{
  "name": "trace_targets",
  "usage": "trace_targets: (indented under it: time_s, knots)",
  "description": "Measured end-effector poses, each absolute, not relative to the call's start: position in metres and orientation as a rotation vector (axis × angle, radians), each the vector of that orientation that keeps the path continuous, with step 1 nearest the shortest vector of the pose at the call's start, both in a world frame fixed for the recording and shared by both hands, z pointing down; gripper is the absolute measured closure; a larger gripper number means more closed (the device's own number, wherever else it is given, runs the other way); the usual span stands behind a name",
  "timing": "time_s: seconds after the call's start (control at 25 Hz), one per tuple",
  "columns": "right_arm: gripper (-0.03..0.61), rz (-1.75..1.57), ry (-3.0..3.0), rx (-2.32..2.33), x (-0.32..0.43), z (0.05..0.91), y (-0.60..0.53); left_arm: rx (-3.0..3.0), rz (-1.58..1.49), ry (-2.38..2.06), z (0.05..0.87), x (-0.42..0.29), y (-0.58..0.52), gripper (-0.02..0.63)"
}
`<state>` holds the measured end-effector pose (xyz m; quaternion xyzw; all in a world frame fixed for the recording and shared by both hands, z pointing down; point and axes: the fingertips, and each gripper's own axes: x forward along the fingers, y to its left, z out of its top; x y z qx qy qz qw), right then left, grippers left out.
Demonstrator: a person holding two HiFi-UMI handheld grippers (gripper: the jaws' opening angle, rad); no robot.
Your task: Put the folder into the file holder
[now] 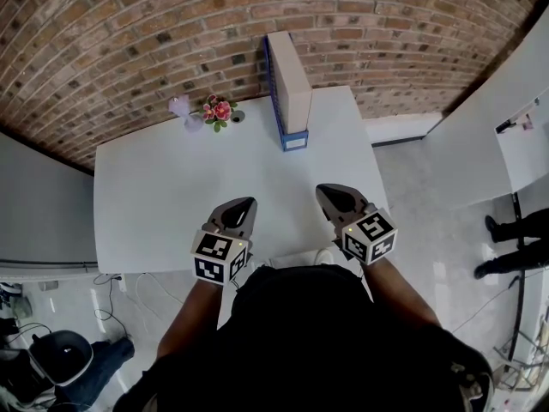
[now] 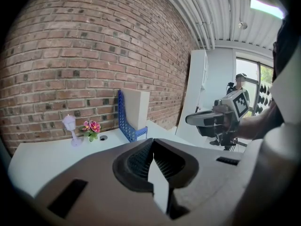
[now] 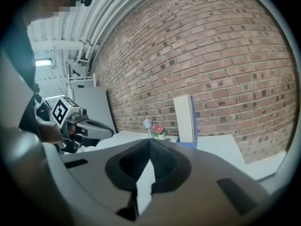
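A blue file holder (image 1: 294, 139) stands at the back of the white table (image 1: 154, 204), against the brick wall. A tan folder (image 1: 289, 80) stands upright inside it. Both grippers hover over the table's near edge, well short of the holder. My left gripper (image 1: 244, 203) is shut and empty, and my right gripper (image 1: 327, 191) is shut and empty too. In the left gripper view the jaws (image 2: 153, 143) meet, with the holder (image 2: 125, 124) and folder (image 2: 137, 108) far ahead. The right gripper view shows its closed jaws (image 3: 149, 141) and the folder (image 3: 182, 118) ahead.
Pink flowers (image 1: 218, 110) and a small lilac lamp figure (image 1: 181, 107) sit at the table's back edge, left of the holder. A person's legs (image 1: 513, 227) show on the floor at far right. A chair (image 1: 60, 355) and cables lie at the lower left.
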<state>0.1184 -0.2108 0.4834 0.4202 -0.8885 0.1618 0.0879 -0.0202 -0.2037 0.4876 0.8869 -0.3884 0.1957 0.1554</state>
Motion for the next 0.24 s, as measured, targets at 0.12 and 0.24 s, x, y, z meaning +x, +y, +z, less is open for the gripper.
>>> trace_targets:
  time_s: [0.12, 0.24]
  knots:
    - [0.575, 0.483, -2.644, 1.251, 0.1162, 0.4843, -0.2119, 2.539, 0.56, -1.113, 0.4886, -0.0225, -0.2054, 0.609]
    - [0.575, 0.482, -2.643, 1.251, 0.1153, 0.4847, -0.2131, 2.54, 0.558, -1.11, 0.4888, -0.0228, -0.2071, 0.609]
